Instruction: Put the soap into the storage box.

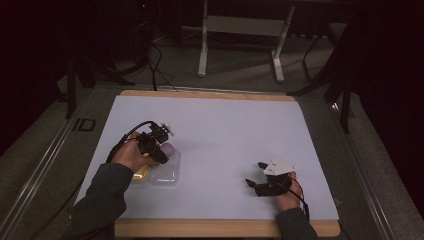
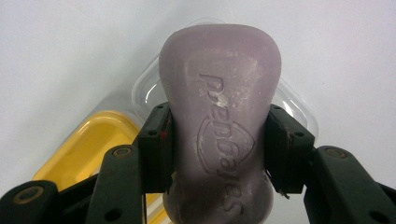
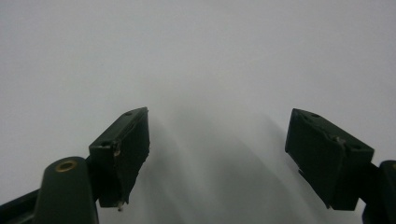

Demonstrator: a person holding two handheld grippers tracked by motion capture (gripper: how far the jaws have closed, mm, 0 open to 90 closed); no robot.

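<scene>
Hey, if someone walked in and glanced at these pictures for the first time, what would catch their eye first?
Most likely the pale purple soap bar with raised lettering, clamped at its narrow waist by the left gripper at the left of the white table. Right beneath it sit a clear plastic tray and a bright yellow tray side by side. At the right, the right gripper rests open on bare table.

The pale purple waxy soap bar [image 2: 219, 135], matt with an embossed logo and chalky scuffs, contrasts with the glossy clear plastic tray [image 2: 148, 86] and shiny yellow plastic lid [image 2: 88, 144], while the smooth matt white table sheet [image 1: 225, 130] overlies a wooden board edge [image 1: 220, 228].
</scene>
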